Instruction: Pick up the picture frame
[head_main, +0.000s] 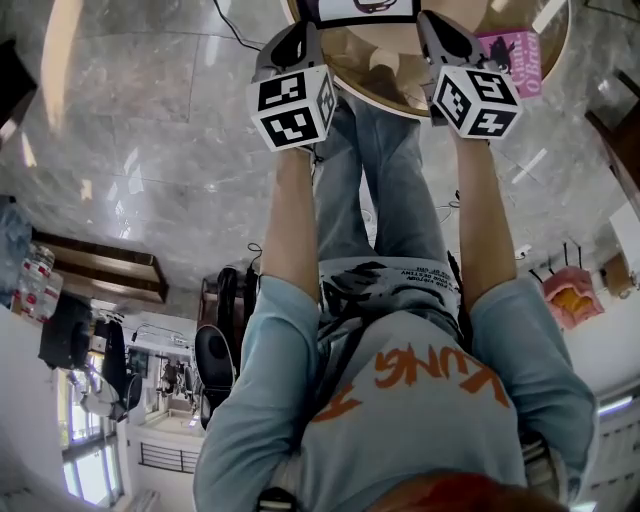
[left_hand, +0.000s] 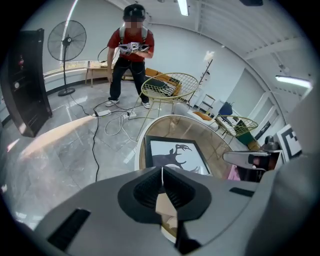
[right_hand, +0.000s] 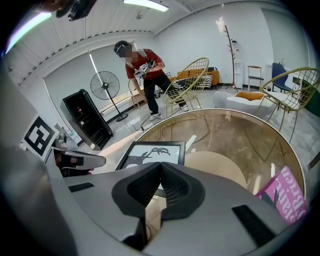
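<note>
Left gripper (left_hand: 162, 172): jaws pressed together pad to pad with nothing between them. It points downward over the near rim of the table, clear of the frame.
Right gripper (right_hand: 161, 167): jaws closed tight and empty. It also points down over the near rim, beside the left one.
Picture frame (left_hand: 175, 155): black border around a dark deer silhouette on white, lying flat on the table. It lies just beyond both grippers, at 1 o'clock from the left jaws and 11 o'clock from the right jaws. In the head view it sits at 12 o'clock between the two grippers, cut off by the picture's edge.
Table (right_hand: 240, 130): round, with a tinted glass top and a light rim. A pale base shows through the glass.
Pink book (right_hand: 287, 200): on the table at 4 o'clock from the right jaws, well apart from the frame.
Other person (left_hand: 131, 55): in a red shirt, standing on the floor beyond the table at 11 o'clock in the left gripper view.
Standing fan (left_hand: 66, 42): at 9 o'clock from that person.
Wire chair (left_hand: 167, 87): between that person and the table.
</note>
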